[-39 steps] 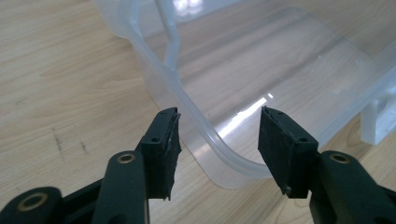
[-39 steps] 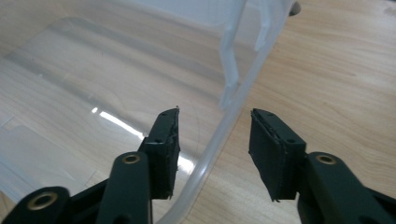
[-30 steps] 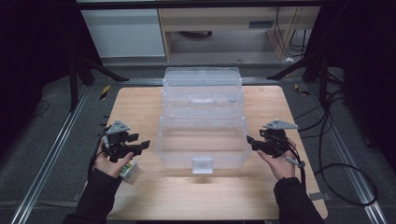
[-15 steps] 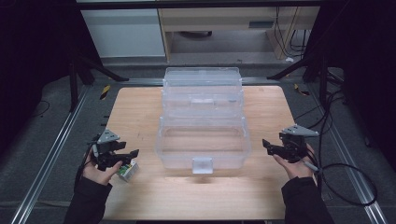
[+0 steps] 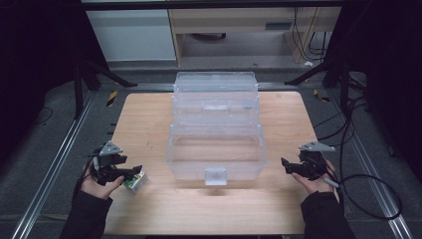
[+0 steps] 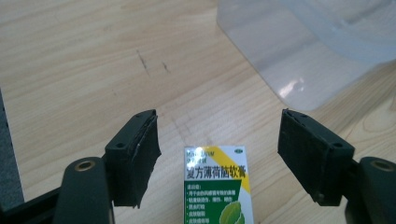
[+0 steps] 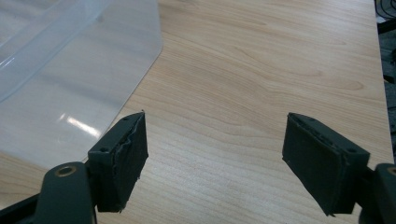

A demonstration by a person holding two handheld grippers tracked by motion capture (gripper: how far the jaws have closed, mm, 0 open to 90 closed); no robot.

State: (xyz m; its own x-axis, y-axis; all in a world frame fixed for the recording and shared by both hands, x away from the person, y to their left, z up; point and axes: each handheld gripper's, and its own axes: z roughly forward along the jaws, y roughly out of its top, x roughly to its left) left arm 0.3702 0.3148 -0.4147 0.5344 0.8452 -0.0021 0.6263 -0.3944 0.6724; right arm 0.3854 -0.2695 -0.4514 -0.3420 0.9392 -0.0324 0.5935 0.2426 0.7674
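The box [image 6: 218,186], a small white carton with green leaves, a yellow stripe and Chinese print, lies flat on the desk [image 5: 149,119] near its left edge, toward the front left corner. In the left gripper view it sits between the jaws of your left gripper [image 6: 219,154], low in the gap, and neither pad [image 6: 140,154] touches it: bare wood shows on both sides of the carton. Your jaws there have just been opening and stand wide, so the left gripper is released, with the box lying loose under it. In the high view the box [image 5: 135,181] shows just right of your left hand [image 5: 97,181], which rests over the desk's left edge.

The bin [image 5: 216,154], a clear plastic tub with a front latch, stands at the desk's middle, its front wall near the front edge, well apart from the box. Behind it, toward the back edge, stand more clear tubs [image 5: 215,92], stepped one behind the other. A corner of the bin [image 6: 299,56] shows ahead of the left jaws.

Your right gripper [image 5: 291,167] hovers near the desk's right edge, level with the bin's front, pointing at it. Its jaws have just been opening too and gape wide in the right gripper view [image 7: 215,154], with only bare wood between them: released, holding nothing
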